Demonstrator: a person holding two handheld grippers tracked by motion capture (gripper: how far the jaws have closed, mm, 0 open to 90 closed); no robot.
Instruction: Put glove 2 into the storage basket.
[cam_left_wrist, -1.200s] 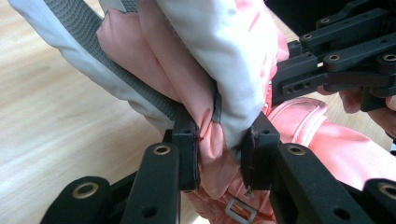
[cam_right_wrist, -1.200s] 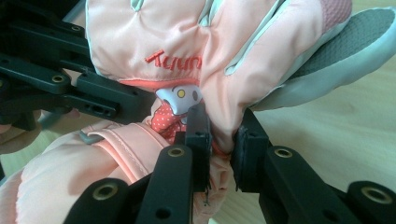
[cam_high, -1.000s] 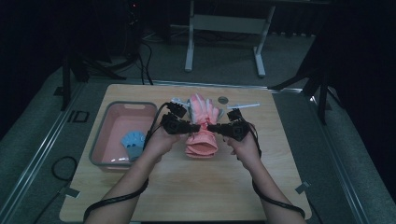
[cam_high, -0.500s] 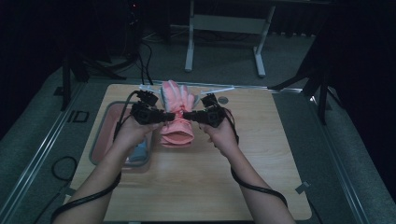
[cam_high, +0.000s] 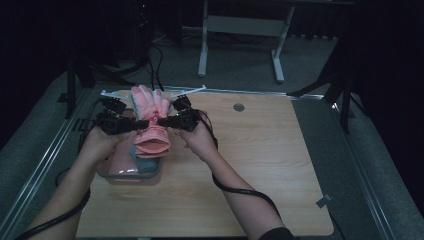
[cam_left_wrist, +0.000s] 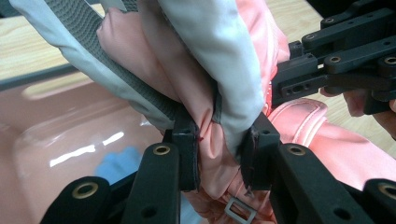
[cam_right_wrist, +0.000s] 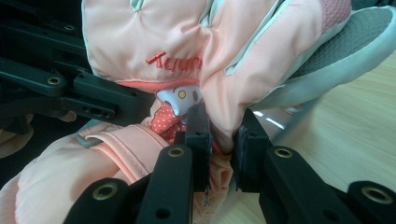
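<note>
Left gripper (cam_high: 140, 123) is clamped on a pink glove (cam_high: 150, 122); in the left gripper view its jaws pinch a fold of the pink and grey-white fabric (cam_left_wrist: 219, 140) between them. Right gripper (cam_high: 161, 121) grasps the same glove from the opposite side, and the right gripper view shows its jaws closed on a bunch of peach cloth (cam_right_wrist: 219, 135) just below red embroidered lettering and a small cartoon patch. Both grippers meet at the glove's middle, tips nearly facing each other. Glove is held up off the surface, fingers pointing away from the person, cuff hanging toward them. It hangs above a pink tray (cam_high: 127, 172) at the left edge of the wooden table (cam_high: 260, 165). A blue item (cam_left_wrist: 114, 163) lies inside the tray, its kind unclear. Left hand (cam_high: 100, 142) and right hand (cam_high: 197, 140) hold the grippers, cables trailing back along both forearms.
</note>
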